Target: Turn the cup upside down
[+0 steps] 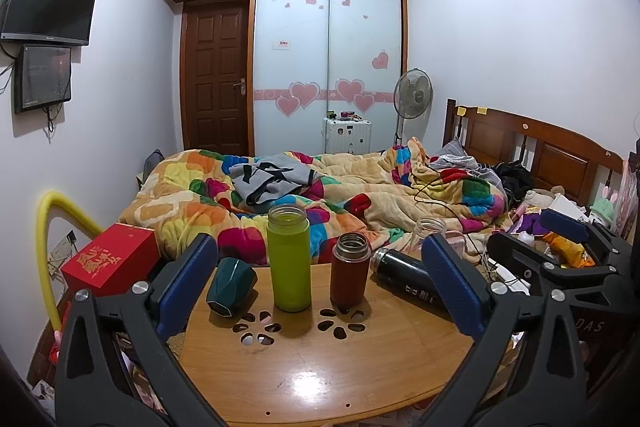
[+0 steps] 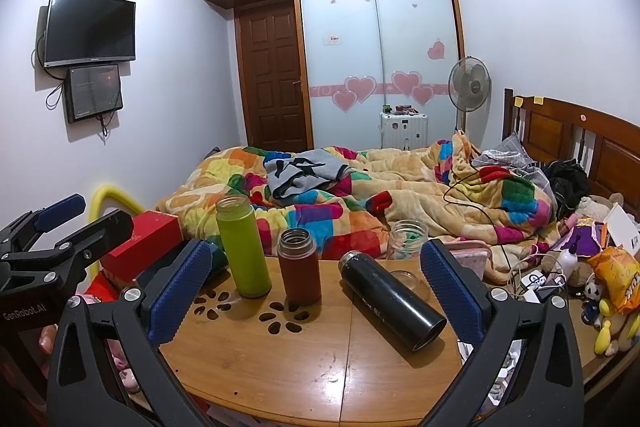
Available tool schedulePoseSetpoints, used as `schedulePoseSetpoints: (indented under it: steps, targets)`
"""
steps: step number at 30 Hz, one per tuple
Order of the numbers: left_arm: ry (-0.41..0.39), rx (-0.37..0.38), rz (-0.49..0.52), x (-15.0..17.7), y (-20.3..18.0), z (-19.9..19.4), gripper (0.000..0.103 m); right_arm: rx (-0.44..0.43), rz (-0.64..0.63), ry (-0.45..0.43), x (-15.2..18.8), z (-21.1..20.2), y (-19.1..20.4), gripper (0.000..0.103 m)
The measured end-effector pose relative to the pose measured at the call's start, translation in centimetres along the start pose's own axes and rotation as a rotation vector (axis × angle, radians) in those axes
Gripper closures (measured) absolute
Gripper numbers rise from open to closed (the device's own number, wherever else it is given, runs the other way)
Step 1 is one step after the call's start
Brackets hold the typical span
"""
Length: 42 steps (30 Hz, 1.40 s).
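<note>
A dark green faceted cup (image 1: 231, 286) lies tilted on its side at the left of the wooden table (image 1: 320, 367). A lime green bottle (image 1: 289, 258) and a brown bottle (image 1: 350, 269) stand upright and uncapped mid-table; they also show in the right wrist view, lime green (image 2: 243, 247) and brown (image 2: 298, 265). A black flask (image 2: 390, 299) lies on its side at the right. A clear glass jar (image 2: 405, 243) stands behind it. My left gripper (image 1: 320, 283) is open and empty, above the table's near side. My right gripper (image 2: 316, 291) is open and empty, likewise.
A red box (image 1: 110, 259) sits left of the table beside a yellow tube (image 1: 52, 227). A bed with a colourful blanket (image 1: 320, 187) lies behind. Toys, snack bags and cables (image 2: 580, 275) crowd the right side.
</note>
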<state>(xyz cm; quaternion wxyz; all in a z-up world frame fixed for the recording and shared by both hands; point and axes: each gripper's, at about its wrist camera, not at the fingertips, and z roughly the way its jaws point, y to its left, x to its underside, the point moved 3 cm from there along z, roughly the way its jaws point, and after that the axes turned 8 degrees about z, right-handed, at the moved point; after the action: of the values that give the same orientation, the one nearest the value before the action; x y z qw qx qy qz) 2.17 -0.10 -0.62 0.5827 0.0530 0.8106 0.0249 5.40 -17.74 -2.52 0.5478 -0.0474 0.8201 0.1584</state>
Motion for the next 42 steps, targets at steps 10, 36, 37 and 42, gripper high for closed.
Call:
schedulePoseSetpoints:
  steps: [10,36,37,42]
  targets:
    - [-0.001,-0.005,0.017,0.04,-0.24,-0.2,0.0,0.002,-0.001,-0.001,-0.1,-0.08,0.01,0.0]
    - [-0.003,-0.012,0.029,-0.23,-0.2,-0.3,0.0,-0.005,-0.002,-0.014,-0.54,-0.84,0.32,0.0]
    - [-0.002,-0.014,0.029,-0.13,-0.23,-0.25,0.0,-0.004,-0.002,-0.014,-0.54,-0.84,0.32,0.0]
    - [-0.003,-0.013,0.03,-0.02,-0.24,-0.12,0.0,-0.005,0.0,-0.012,-0.5,-0.75,0.38,0.0]
